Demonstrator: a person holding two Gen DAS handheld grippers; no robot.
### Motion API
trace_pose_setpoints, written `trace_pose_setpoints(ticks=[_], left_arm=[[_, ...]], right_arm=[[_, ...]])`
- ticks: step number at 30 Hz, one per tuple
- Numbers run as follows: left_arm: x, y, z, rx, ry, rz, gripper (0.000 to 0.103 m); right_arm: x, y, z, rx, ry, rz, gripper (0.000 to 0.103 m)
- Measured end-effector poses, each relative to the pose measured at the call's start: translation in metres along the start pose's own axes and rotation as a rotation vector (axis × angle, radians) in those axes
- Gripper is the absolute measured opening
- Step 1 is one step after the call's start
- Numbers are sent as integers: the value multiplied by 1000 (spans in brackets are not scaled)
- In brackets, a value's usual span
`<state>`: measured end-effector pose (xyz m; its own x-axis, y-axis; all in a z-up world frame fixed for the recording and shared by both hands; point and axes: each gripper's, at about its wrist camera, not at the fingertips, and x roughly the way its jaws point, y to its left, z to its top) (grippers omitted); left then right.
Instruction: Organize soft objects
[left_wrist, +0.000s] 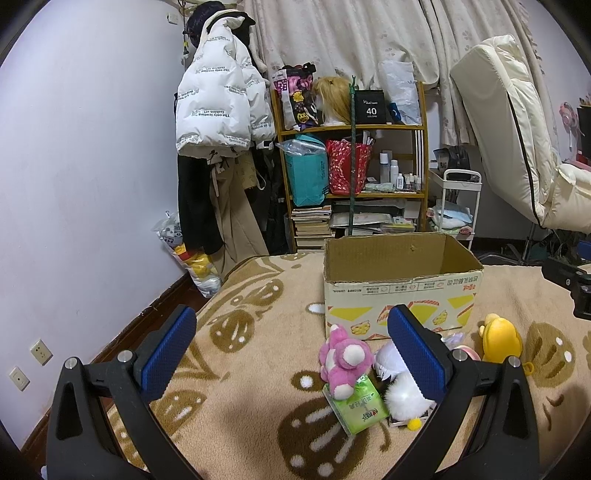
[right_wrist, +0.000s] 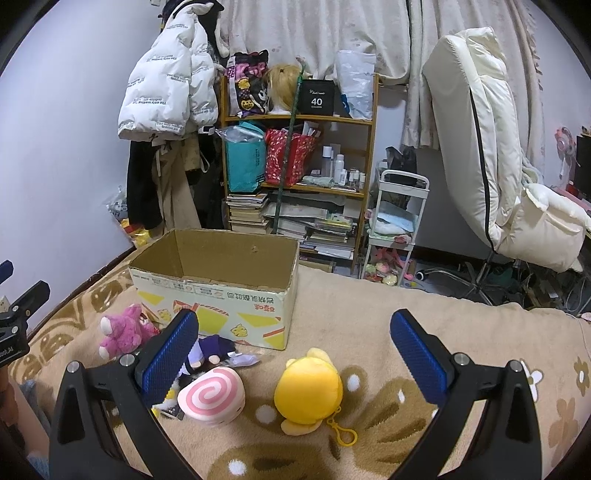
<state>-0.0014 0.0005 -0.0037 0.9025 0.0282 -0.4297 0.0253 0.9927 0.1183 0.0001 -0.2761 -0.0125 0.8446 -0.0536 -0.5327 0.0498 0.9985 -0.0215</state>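
Both tongs, left (left_wrist: 291, 350) and right (right_wrist: 294, 354), gape wide, holding nothing. Before the cardboard box (right_wrist: 218, 295) with upside-down printed characters lie a pink plush (left_wrist: 345, 360), yellow plush (right_wrist: 308, 389) and green tissue pack (left_wrist: 360, 410); behind it, a black box (right_wrist: 316, 96) reads "40".

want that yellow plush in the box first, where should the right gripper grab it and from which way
Grip the yellow plush across its round body, coming down from above with the right gripper, which is open. It lies flat on the blanket, apart from the pink swirl toy. Avoid the thin keychain clip.
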Motion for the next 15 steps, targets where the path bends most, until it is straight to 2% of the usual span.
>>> trace_pose_setpoints(ticks=[15], left_arm=[[5,-3,-3,5,14,9,102]], right_arm=[[3,-3,2,8,30,15,103]])
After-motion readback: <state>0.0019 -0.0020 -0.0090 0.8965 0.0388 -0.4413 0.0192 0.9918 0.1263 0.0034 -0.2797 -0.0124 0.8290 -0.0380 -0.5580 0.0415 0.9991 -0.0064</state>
